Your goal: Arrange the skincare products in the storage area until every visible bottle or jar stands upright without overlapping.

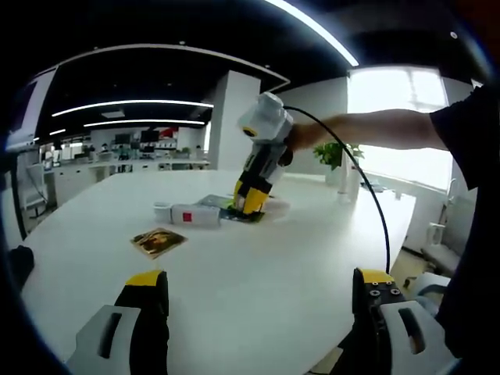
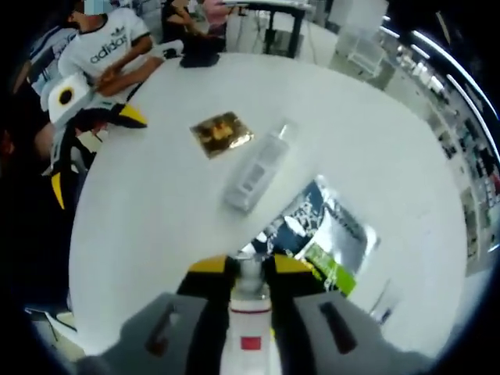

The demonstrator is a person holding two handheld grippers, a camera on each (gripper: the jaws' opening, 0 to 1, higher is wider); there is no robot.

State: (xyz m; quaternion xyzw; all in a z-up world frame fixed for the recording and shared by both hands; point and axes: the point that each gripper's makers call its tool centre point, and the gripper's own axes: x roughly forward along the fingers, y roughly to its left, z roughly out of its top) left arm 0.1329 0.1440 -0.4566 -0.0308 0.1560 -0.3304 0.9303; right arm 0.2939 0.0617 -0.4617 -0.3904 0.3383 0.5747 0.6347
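Note:
A white bottle (image 2: 258,168) with a clear cap lies on its side on the white table (image 2: 156,203); in the left gripper view this lying bottle (image 1: 187,215) is at mid-table. My right gripper (image 2: 250,266) is shut on a second white bottle (image 2: 250,312) with a silver cap and a small red label, held upright between the yellow-tipped jaws. In the left gripper view the right gripper (image 1: 251,205) points down onto flat sachets (image 1: 234,209). My left gripper (image 1: 262,301) hovers near the table's front edge, jaws wide apart with nothing between them.
A gold sachet (image 1: 158,241) lies flat in front of the lying bottle, also the gold sachet (image 2: 222,131). Silver, dark and green sachets (image 2: 324,230) overlap under the right gripper. A seated person (image 2: 109,47) is at the table's far side. A potted plant (image 1: 336,156) stands at the back.

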